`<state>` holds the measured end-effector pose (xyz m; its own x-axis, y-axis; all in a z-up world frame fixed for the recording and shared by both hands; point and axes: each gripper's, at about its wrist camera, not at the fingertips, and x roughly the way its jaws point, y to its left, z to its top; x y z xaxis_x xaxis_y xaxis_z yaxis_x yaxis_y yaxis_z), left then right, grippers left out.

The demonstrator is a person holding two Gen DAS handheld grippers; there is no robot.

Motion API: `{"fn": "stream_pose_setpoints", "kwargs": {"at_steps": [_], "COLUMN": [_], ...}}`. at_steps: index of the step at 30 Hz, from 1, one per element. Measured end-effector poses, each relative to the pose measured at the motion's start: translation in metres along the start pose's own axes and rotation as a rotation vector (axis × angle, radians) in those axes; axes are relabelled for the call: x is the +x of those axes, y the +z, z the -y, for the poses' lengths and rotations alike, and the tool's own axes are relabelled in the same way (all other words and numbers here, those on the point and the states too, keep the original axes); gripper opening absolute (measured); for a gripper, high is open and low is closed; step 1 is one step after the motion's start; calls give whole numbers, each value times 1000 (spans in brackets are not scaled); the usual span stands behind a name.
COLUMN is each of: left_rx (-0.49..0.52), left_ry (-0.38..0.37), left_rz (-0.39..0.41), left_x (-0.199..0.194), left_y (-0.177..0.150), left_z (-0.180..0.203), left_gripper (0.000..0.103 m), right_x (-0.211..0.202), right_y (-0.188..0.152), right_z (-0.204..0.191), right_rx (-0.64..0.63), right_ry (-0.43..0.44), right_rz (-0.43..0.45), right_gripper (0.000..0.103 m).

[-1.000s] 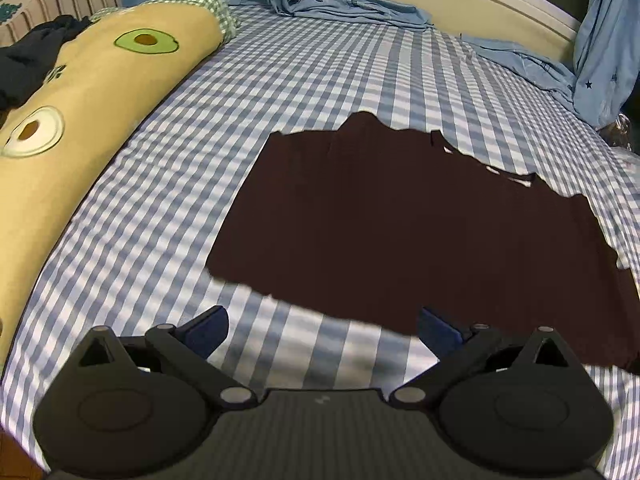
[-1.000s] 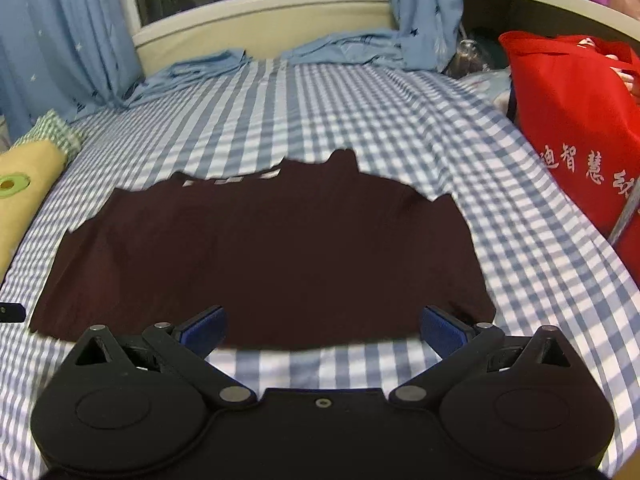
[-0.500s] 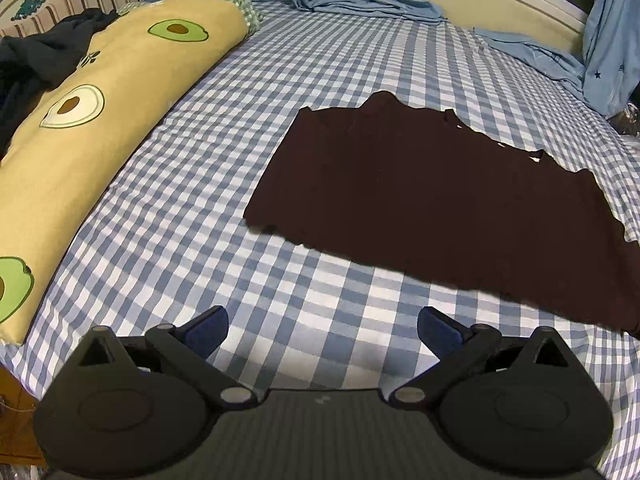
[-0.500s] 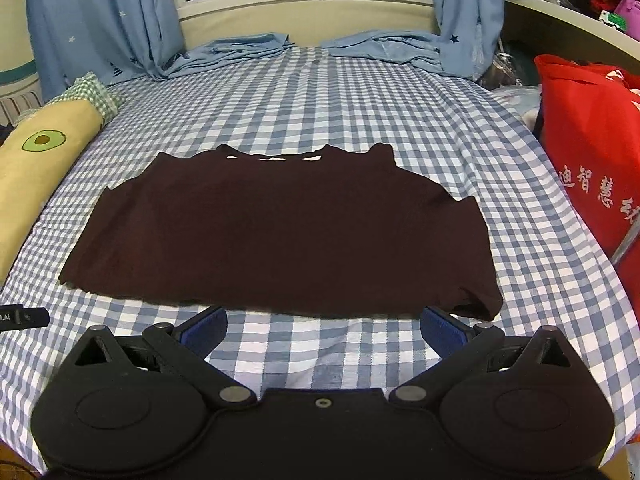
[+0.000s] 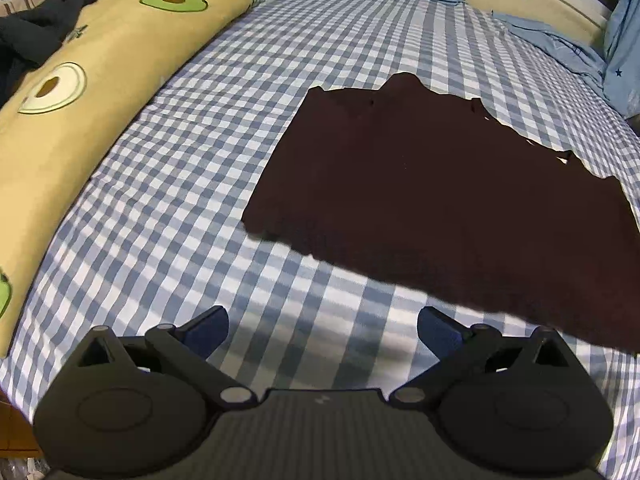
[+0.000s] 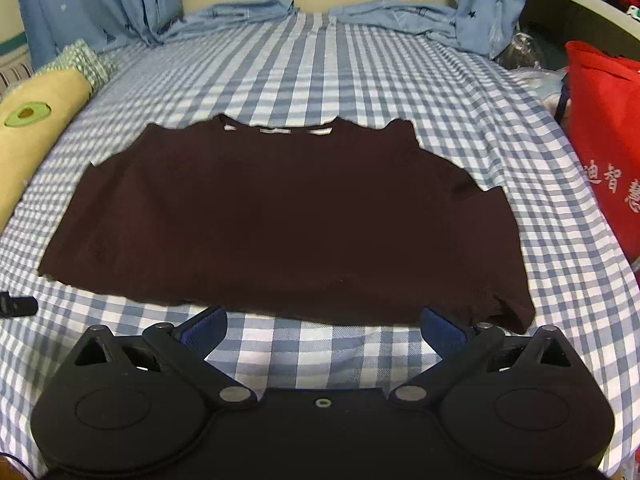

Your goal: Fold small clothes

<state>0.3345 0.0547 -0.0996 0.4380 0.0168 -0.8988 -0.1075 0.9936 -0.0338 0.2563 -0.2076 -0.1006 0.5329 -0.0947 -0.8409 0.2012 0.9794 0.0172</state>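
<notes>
A dark brown short-sleeved shirt (image 6: pixel 280 220) lies spread flat on the blue-and-white checked bed sheet (image 6: pixel 360 72), collar toward the window. In the left wrist view the same shirt (image 5: pixel 440 184) fills the right half, its left hem corner nearest. My left gripper (image 5: pixel 322 326) is open over bare sheet, just short of the hem. My right gripper (image 6: pixel 324 326) is open too, its blue pads at the shirt's near hem, holding nothing.
A long yellow avocado-print bolster (image 5: pixel 80 92) runs along the left side of the bed, with dark clothes (image 5: pixel 36 36) behind it. A red bag (image 6: pixel 604 140) stands at the right edge. Blue curtains (image 6: pixel 92 4) and crumpled blue cloth (image 6: pixel 240 10) lie at the far end.
Both grippers pulled back from the shirt half a second ago and have now edged forward toward its near hem again. The shirt lies flat and unmoved; both stay open.
</notes>
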Motion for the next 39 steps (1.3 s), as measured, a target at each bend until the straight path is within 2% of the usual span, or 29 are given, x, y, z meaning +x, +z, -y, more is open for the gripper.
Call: {"fn": "stream_pose_setpoints", "kwargs": {"at_steps": [7, 9, 13, 15, 17, 21, 25, 28, 32, 39], "left_rx": [-25, -35, -91, -126, -137, -93, -52, -35, -22, -5], "left_ry": [-12, -35, -104, -123, -127, -116, -138, -164, -163, -150], "left_rz": [-35, -52, -81, -81, -72, -50, -15, -30, -58, -72], "left_x": [35, 48, 70, 79, 85, 97, 108, 123, 137, 139], "left_y": [35, 42, 48, 48, 50, 58, 68, 73, 77, 78], "left_z": [-16, -23, -41, -51, -58, -65, -68, -70, -69, -66], "left_gripper": [102, 102, 102, 102, 102, 102, 102, 102, 102, 102], "right_x": [53, 67, 90, 97, 105, 116, 123, 128, 132, 138], "right_y": [21, 26, 29, 30, 32, 30, 27, 23, 15, 6], "right_z": [-19, -26, -35, -37, -39, -43, -47, -47, -51, -51], "right_rx": [-28, -37, -16, 13, 32, 19, -9, -1, -19, 8], "right_ry": [-14, -17, -18, -35, -64, -67, -79, -87, -101, -105], "right_rz": [-57, -62, -4, 37, 41, 23, 15, 4, 5, 16], "right_gripper": [102, 102, 102, 102, 102, 102, 102, 103, 103, 103]}}
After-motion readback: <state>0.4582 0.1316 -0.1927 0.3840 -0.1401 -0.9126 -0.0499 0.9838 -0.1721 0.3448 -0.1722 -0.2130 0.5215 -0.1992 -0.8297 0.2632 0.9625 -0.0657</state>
